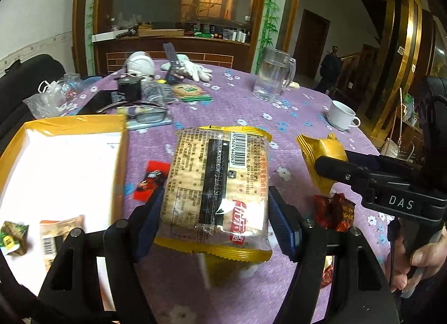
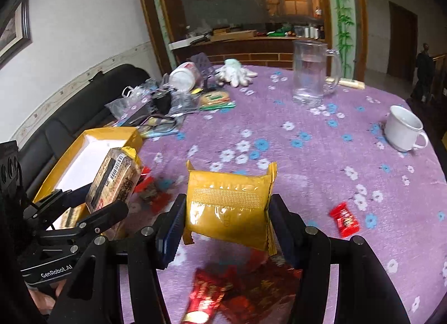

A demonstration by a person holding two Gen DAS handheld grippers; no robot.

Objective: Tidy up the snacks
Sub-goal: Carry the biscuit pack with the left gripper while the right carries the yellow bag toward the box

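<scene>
left claw (image 1: 215, 212) grips cracker pack (image 1: 220, 184), right claw (image 2: 223, 226) grips gold packet (image 2: 229, 209); only right view shows red candy (image 2: 344, 219) on tabletop (image 2: 307, 142).

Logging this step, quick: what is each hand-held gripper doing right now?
Left hand-held gripper: closed on the cracker pack.
Right hand-held gripper: closed on the yellow snack packet.

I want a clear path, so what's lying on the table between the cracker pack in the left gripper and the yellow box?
In the left wrist view, a small red candy wrapper lies on the cloth between the cracker pack and the yellow box.
</scene>
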